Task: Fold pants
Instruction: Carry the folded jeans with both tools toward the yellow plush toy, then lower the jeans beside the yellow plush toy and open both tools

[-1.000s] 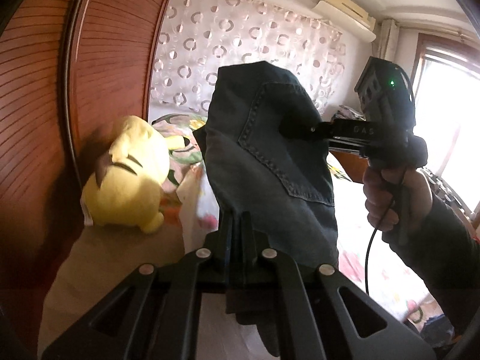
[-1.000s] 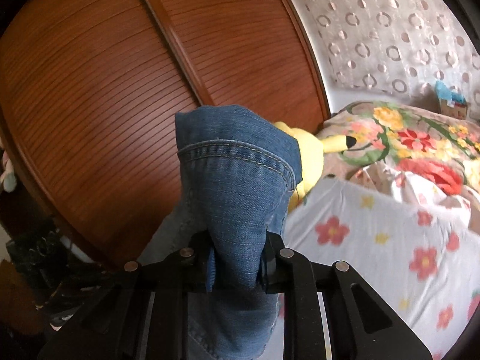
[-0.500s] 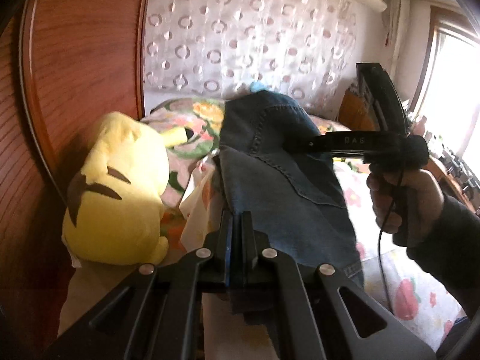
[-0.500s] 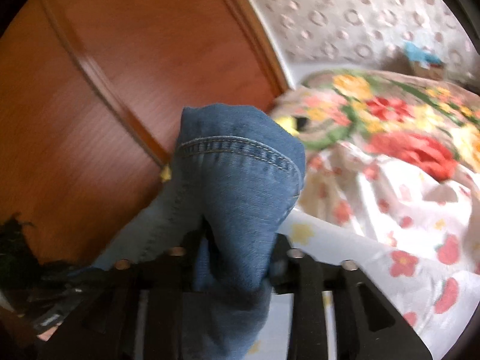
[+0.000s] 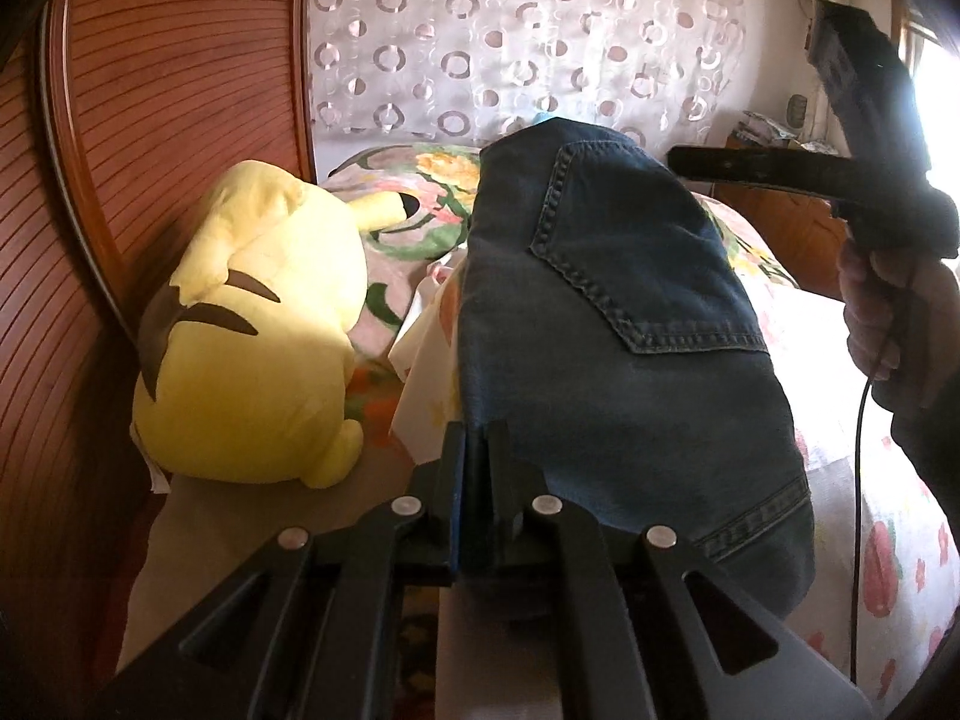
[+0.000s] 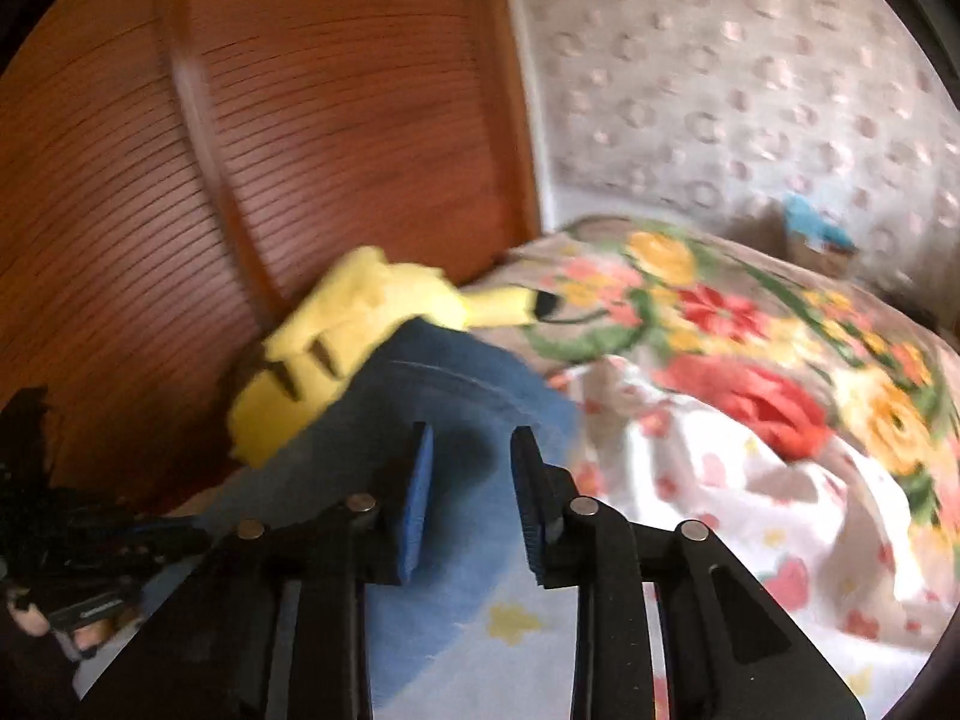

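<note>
The blue denim pants hang in front of my left gripper, which is shut on their edge; a back pocket faces me. In the right wrist view my right gripper is open and empty, just above the pants lying on the bed. The right gripper also shows in the left wrist view, its tips beside the top of the pants.
A yellow plush toy lies on the left against the wooden headboard. A floral quilt and a white flowered sheet cover the bed. A patterned curtain hangs behind.
My right gripper has opened and let go of the pants, which dropped toward the bed. Both grippers have moved lower and closer to the bed. My left gripper still holds the pants.
</note>
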The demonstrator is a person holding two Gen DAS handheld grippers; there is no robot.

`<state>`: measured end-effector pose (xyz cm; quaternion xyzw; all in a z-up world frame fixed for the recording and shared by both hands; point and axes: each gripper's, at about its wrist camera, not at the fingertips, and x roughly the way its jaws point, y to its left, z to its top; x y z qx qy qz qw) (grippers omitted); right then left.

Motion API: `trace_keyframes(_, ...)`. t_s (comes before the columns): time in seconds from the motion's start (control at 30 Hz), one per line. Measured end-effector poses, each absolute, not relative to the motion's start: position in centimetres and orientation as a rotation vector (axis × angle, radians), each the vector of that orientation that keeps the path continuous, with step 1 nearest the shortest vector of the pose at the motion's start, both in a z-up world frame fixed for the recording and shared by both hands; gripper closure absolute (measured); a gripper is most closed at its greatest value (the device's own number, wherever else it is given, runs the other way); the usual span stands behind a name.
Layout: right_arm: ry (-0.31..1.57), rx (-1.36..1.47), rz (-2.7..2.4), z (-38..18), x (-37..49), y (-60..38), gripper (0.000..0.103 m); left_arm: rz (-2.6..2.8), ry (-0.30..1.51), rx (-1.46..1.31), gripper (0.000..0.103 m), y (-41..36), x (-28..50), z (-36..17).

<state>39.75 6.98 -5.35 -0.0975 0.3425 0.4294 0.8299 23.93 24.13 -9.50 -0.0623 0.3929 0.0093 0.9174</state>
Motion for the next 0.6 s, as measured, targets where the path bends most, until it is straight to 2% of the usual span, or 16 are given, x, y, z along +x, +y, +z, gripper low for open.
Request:
trace_keyframes(0.17,0.843,-0.218,0.839,-8.7,42.2,8.5,0.080,0.028,0.816,-0.112,0.098,24.3,24.0,-10.2)
trace_keyframes(0.23,0.825,-0.217,0.839,-8.9,41.9,8.4,0.080,0.030,0.809,-0.117,0.098,24.3,23.9,-10.0)
trace_keyframes(0.6,0.753,-0.174,0.834,-3.5,35.6,4.1,0.080,0.073,0.713,-0.099,0.093,23.1,20.6,-5.3)
